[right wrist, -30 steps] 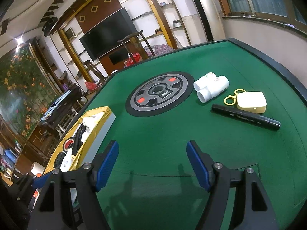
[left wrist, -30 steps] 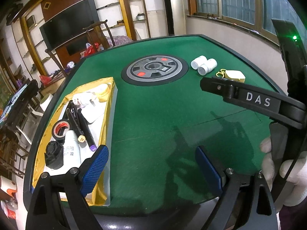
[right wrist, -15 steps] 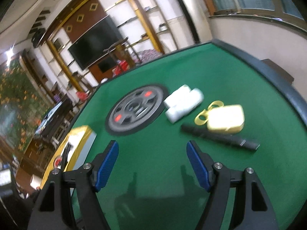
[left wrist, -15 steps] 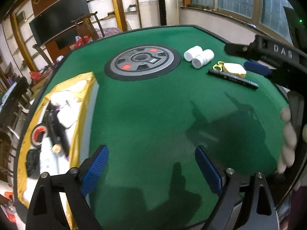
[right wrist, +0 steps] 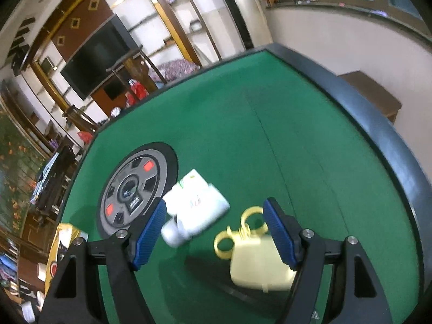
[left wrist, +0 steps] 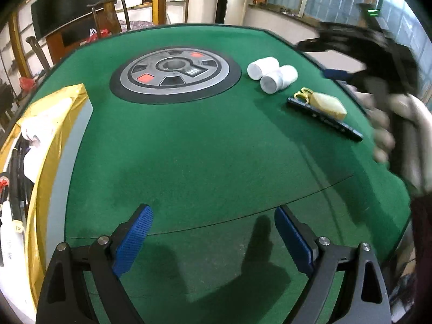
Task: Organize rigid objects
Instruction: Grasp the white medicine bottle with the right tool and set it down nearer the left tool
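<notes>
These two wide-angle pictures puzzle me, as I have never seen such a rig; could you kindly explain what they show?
No robot here: a person holds a two-fingered claw in each hand, with a fisheye camera on each looking along its blue pads. One picture is from the left claw, open over bare felt. The other is from the right claw, open and holding nothing, above the yellow case. On the green table lie a round centre console, two white cylinders, a black marker beside the case, and a gold-edged tray of items at the left.
</notes>
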Available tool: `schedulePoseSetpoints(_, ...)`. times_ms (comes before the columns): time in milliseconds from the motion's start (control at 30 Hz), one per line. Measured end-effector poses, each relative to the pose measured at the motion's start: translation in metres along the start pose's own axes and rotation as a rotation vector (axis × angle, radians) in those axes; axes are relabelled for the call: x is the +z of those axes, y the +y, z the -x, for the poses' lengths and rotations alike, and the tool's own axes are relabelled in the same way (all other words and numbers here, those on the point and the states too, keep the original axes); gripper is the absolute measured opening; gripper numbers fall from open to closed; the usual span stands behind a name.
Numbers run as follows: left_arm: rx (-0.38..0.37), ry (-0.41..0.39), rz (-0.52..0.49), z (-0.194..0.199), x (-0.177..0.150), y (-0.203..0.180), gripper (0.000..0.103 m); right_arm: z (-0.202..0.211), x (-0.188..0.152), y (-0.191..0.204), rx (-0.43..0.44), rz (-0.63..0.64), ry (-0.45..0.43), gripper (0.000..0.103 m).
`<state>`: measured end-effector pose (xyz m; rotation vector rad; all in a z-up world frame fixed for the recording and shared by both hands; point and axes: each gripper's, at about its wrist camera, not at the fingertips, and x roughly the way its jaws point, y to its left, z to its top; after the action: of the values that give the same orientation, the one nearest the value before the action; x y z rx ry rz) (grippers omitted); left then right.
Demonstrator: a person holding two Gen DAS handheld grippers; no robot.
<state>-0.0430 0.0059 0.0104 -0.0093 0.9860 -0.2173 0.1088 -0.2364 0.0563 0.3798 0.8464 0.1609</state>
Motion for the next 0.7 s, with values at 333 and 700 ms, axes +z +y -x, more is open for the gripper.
schedulePoseSetpoints(333,-0.005,0.010,-0.017,-0.003,-0.001,-0.004,0.102,-0.075,0.016,0.026,0.150,0.079,0.218,0.074)
schedulePoseSetpoints(700,-0.040,-0.004,0.009,0.001,-0.001,0.002,0.102,-0.028,-0.069,0.103,0.471,0.382,0.373,0.074)
